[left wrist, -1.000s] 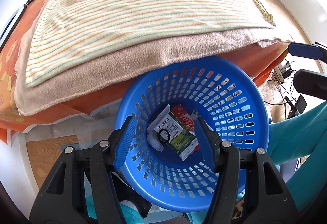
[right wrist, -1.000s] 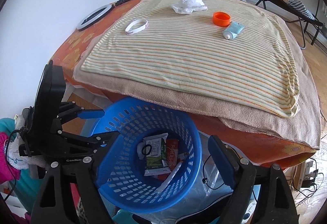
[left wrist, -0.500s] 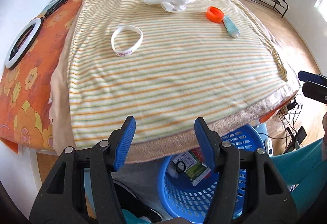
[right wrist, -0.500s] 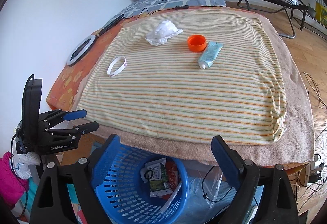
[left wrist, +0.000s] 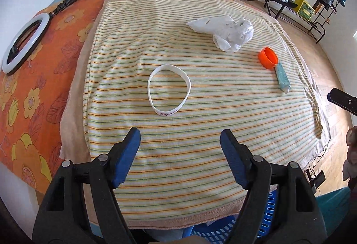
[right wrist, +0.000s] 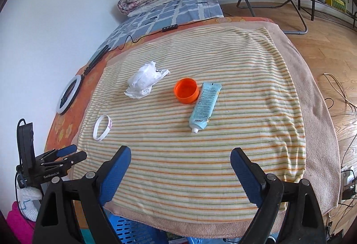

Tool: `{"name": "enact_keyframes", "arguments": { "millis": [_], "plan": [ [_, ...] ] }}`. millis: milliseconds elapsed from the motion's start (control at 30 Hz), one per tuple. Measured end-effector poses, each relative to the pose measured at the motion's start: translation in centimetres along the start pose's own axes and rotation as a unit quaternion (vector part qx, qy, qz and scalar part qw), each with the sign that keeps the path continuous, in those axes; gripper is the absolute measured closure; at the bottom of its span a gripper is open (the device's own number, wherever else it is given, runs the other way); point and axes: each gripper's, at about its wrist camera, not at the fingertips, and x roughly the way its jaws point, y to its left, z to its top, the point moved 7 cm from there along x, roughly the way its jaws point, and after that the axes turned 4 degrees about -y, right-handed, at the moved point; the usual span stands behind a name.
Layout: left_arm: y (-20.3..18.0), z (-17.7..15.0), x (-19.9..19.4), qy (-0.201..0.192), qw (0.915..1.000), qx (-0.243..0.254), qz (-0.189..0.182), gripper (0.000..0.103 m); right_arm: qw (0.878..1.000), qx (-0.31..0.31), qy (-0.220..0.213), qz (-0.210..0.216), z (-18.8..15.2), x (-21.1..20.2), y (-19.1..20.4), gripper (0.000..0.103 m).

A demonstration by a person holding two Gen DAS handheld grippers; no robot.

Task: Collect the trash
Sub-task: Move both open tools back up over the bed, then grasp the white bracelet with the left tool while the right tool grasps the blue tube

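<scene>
- Above the near edge of the bed, my left claw (left wrist: 180,143) and right claw (right wrist: 180,166) now look out over the striped towel (left wrist: 200,110); a second ago both pointed down into the blue basket (right wrist: 131,230), which has slipped to a sliver under the towel's edge.
- Both claws are spread wide apart and hold nothing, so I judge the last drop is done and I am lining up for the next piece of trash.
- Four loose things lie on the towel: a white wristband (left wrist: 169,93), a crumpled white bag (left wrist: 225,31), an orange cap (right wrist: 186,90) and a pale blue tube (right wrist: 204,108).
- The wristband sits nearest my left claw, straight ahead of it: a thin, smooth, flexible loop lying flat, with lettering on its near side.
- The bag looks like thin, crinkly plastic, wadded into an uneven lump farther back.
- The cap is rigid, round and open side up, and just beside the tube or touching it.
- The tube is soft, flattened and squeezed, its small white nozzle pointing toward me.
- The towel is nubby terry with fine orange and green lines, laid over a plain tan layer and an orange flowered sheet (left wrist: 29,97).
</scene>
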Motion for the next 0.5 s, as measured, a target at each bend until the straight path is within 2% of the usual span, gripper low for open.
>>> {"name": "enact_keyframes", "arguments": {
  "millis": [67, 500],
  "plan": [
    [0.1, 0.5, 1.1, 0.011, 0.9999, -0.011, -0.006, 0.027, 1.000, 0.003, 0.005, -0.005, 0.5, 1.1, -0.3, 0.011],
    [1.2, 3.6, 5.5, 0.018, 0.9989, -0.024, 0.035, 0.027, 0.998, 0.034, 0.047, -0.037, 2.8, 8.5, -2.3, 0.013]
  ]
}}
